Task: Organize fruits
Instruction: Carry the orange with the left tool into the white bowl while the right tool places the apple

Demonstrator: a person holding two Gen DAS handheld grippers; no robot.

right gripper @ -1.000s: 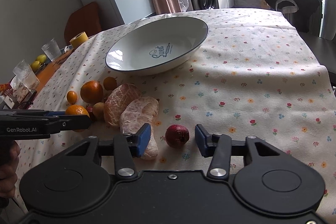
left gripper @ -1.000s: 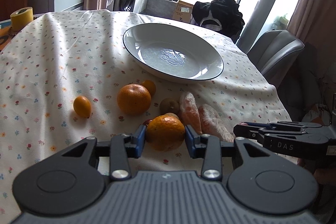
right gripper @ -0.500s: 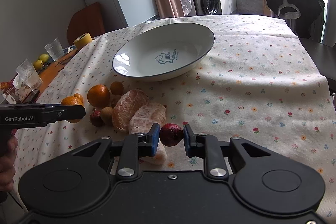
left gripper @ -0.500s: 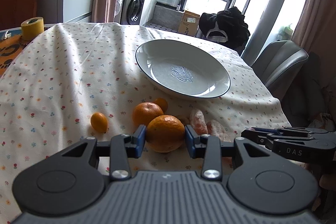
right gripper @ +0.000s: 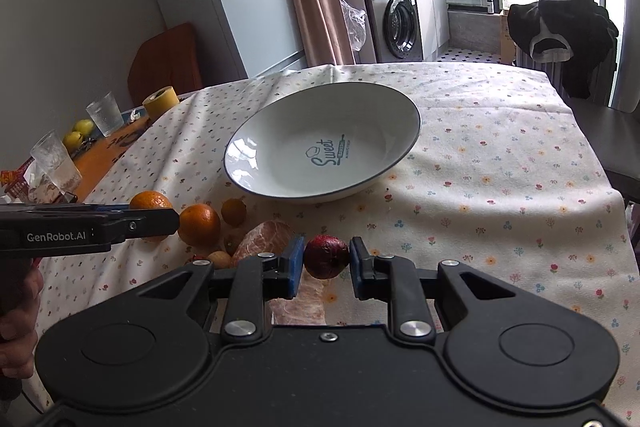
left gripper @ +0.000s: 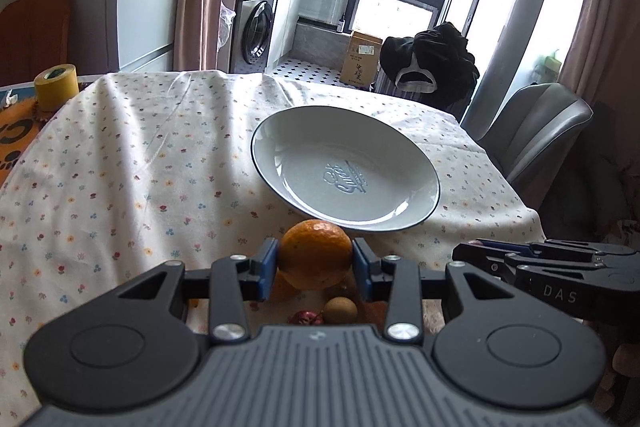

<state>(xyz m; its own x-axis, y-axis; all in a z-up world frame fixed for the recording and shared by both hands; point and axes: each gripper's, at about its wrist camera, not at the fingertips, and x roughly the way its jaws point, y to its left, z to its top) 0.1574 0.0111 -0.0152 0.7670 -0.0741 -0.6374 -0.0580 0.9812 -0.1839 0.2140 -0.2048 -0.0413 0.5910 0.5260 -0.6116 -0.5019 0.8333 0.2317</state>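
Note:
My left gripper (left gripper: 314, 263) is shut on an orange (left gripper: 315, 254) and holds it above the cloth, just short of the white plate (left gripper: 280, 135). My right gripper (right gripper: 326, 263) is shut on a dark red fruit (right gripper: 327, 256) and holds it lifted, in front of the plate (right gripper: 256, 139). On the cloth below lie another orange (right gripper: 199, 224), a small orange fruit (right gripper: 233, 211), peeled citrus pieces (right gripper: 264, 233), a small brown fruit (left gripper: 340, 310) and a small red fruit (left gripper: 306, 317). The left gripper with its orange (right gripper: 151, 201) shows at the left of the right wrist view.
A yellow tape roll (left gripper: 56, 87) stands at the table's far left. Two glasses (right gripper: 105, 113) and green fruits (right gripper: 84, 126) stand beyond the cloth's left edge. A grey chair (left gripper: 536, 131) stands at the right. The right gripper's body (left gripper: 560, 267) is beside my left gripper.
Both grippers have risen from the cloth and moved toward the plate. The right gripper closed on the dark red fruit and lifted it. The left kept hold of its orange.

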